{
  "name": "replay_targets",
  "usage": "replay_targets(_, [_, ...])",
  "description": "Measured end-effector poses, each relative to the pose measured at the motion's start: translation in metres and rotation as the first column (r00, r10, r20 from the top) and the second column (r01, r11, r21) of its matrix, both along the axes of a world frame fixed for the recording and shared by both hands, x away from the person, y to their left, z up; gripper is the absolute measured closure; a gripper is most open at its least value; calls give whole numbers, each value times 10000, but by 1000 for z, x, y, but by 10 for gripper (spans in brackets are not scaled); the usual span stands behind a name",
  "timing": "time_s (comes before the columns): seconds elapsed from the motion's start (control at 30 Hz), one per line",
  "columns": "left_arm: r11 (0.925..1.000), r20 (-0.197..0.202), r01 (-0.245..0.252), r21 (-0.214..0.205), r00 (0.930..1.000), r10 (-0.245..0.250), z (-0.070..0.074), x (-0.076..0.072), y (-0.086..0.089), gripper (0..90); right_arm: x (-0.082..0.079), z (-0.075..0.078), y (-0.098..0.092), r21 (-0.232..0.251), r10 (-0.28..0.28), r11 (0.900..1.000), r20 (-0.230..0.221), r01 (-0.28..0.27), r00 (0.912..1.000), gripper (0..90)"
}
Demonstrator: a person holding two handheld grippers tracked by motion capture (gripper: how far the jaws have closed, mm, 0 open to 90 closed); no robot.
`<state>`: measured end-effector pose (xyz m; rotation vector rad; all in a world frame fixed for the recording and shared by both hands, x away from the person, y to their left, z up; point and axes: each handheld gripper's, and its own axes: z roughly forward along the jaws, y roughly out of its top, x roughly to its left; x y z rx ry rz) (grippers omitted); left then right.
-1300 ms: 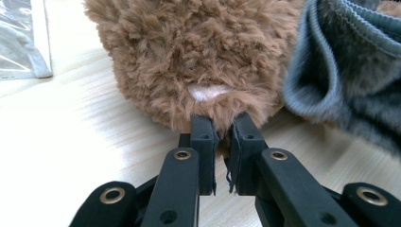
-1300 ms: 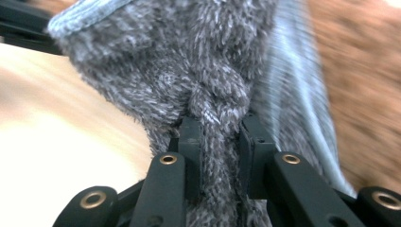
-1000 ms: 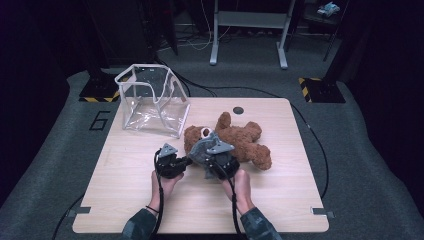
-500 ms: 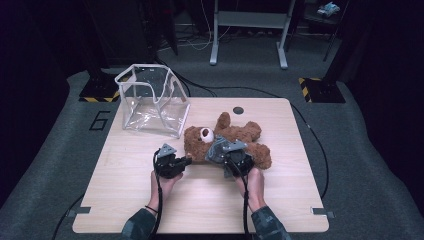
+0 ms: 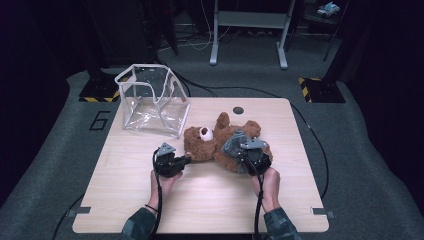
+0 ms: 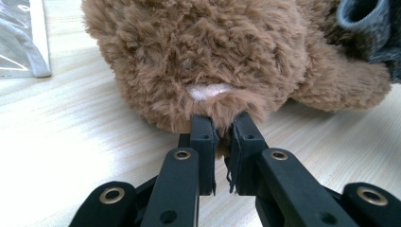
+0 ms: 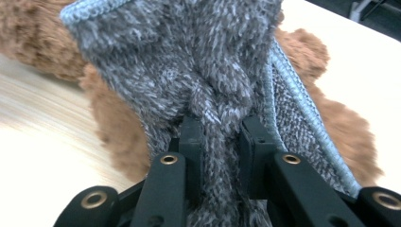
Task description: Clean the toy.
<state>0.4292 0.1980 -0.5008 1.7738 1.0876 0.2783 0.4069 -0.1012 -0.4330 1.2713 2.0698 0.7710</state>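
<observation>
Since earlier frames: right gripper (image 5: 239, 146) shifted rightward across table (image 5: 125, 200), from beside the left one out over teddy's torso, dragging grey knit garment (image 5: 231, 145) along w/ it. Left gripper (image 5: 188, 160) stayed put at teddy's head. Teddy bear (image 5: 210, 145) roughly same spot, mid-table.

Now, high view: teddy lying on its back at table centre, head toward table's left, white muzzle up, one arm raised toward far edge. Grey garment bunched over torso/legs on right side. Clear plastic bag (image 5: 150, 102) standing open at far-left corner of table, just beside teddy's head, apart from both grippers. Small dark round hole (image 5: 238, 110) in tabletop beyond teddy. Hands (image 5: 164, 182) entering from near edge, sleeves visible at bottom.

Left gripper view: jaws nearly shut, pinching tuft of brown fur (image 6: 222, 111) at lower edge of teddy's head, just under a pale patch (image 6: 205, 91). Fur squeezed between pads (image 6: 203, 137), frayed pad edges visible. Corner of clear bag at upper left, grey garment edge at upper right. Wood surface under everything.

Right gripper view: jaws clamped on thick fold of grey knit (image 7: 215, 113), fabric bulging up betw. fingers (image 7: 191, 137). Ribbed lighter hem (image 7: 302, 127) running down right side. Brown fur (image 7: 118, 123) behind and beside garment, touching it. Whether garment is around teddy's body or only draped over it: can't tell.
</observation>
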Motion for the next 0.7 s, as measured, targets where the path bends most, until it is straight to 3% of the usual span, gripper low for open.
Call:
replay_targets(0.07, [10000,-33,-11,-34,10000,11,0,0,0,821,-2,-1,-6,-176,-113,9998,49,113,9999,745])
replay_targets(0.2, [10000,-45,-19,-21,10000,19,0,0,0,821,-3,-5,-15,7,-335,9994,-11,335,9994,745])
replay_targets(0.3, [10000,-47,-11,-32,10000,11,0,-1,-1,821,-5,-8,-14,-59,-344,9994,-74,343,9994,746])
replay_targets(0.37, [10000,-72,-18,-65,10000,17,-1,-1,-1,821,-5,-11,-13,145,-261,9995,-150,264,9995,745])
replay_targets(0.5, [10000,-74,3,-36,10000,-3,0,-1,-1,820,-5,-17,0,563,266,9981,-503,-237,9984,744])
replay_targets(0.57, [9999,-80,-5,-112,10000,5,-1,-1,-1,821,-3,-19,9,1014,676,9930,-716,-601,9951,743])
replay_targets(0.7, [9999,-90,38,-125,10000,-39,-2,0,-1,821,1,-22,30,1381,1192,9847,-873,-1065,9890,744])
